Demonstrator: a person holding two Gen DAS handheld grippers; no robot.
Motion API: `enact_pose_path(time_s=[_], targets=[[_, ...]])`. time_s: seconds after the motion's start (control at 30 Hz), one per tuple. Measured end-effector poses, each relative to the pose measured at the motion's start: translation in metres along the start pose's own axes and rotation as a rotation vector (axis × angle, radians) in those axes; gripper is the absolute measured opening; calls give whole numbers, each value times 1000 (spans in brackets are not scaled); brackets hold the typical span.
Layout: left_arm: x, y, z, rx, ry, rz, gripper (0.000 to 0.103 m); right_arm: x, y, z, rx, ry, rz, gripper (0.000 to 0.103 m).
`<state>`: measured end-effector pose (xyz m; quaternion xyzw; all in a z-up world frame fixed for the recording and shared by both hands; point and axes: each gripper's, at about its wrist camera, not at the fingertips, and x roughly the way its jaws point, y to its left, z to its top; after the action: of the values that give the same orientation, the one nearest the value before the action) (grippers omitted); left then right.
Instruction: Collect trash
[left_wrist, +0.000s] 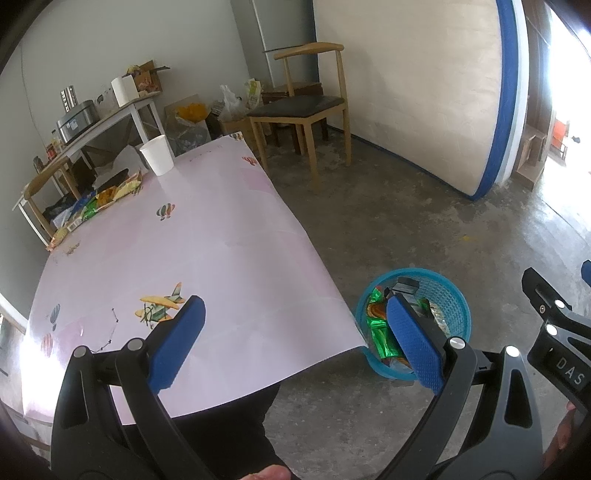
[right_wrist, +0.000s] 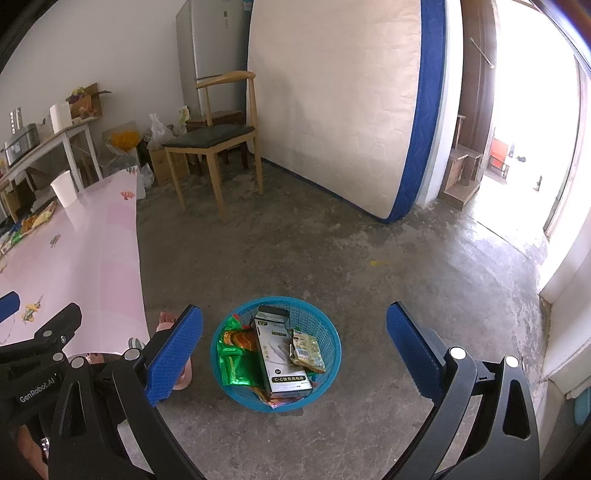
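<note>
Item: trash, in two lots. Lot one, collected: a blue basket (right_wrist: 325, 332) on the floor just beside the table's near corner, holding a grey-and-white box (right_wrist: 282, 354), green foil wrappers (right_wrist: 232, 363) and a small yellowish packet (right_wrist: 306, 350); more wrappers lie under these, too buried to tell apart. Lot two, outstanding: a heap of snack wrappers (left_wrist: 107, 194) along the far left edge of the table (left_wrist: 221, 236), well apart from the basket; a white paper cup (left_wrist: 158, 154) stands upright near them, and whether it counts as trash I cannot say. Judgement: task partly done; the far heap is left to fetch.

My left hand-held gripper (left_wrist: 295, 339): spread wide, holding nothing, touching nothing; one blue pad over the table's near end, the other in line with the basket. My right hand-held gripper (right_wrist: 295, 350): likewise wide apart and empty, hanging above the basket, which shows between its pads.

Surroundings: wooden chair (right_wrist: 218, 144), mattress (right_wrist: 340, 99) leaning on the wall, bare concrete floor (right_wrist: 332, 243).
</note>
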<state>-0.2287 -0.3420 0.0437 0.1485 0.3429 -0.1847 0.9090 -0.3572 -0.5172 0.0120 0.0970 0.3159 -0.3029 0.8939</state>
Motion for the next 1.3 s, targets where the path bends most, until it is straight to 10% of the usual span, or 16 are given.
enact_pose_path(time_s=[1.3], targets=[[0,-7,-3,4,-6,4,95,2,-1,0,-1,4,-2,97]])
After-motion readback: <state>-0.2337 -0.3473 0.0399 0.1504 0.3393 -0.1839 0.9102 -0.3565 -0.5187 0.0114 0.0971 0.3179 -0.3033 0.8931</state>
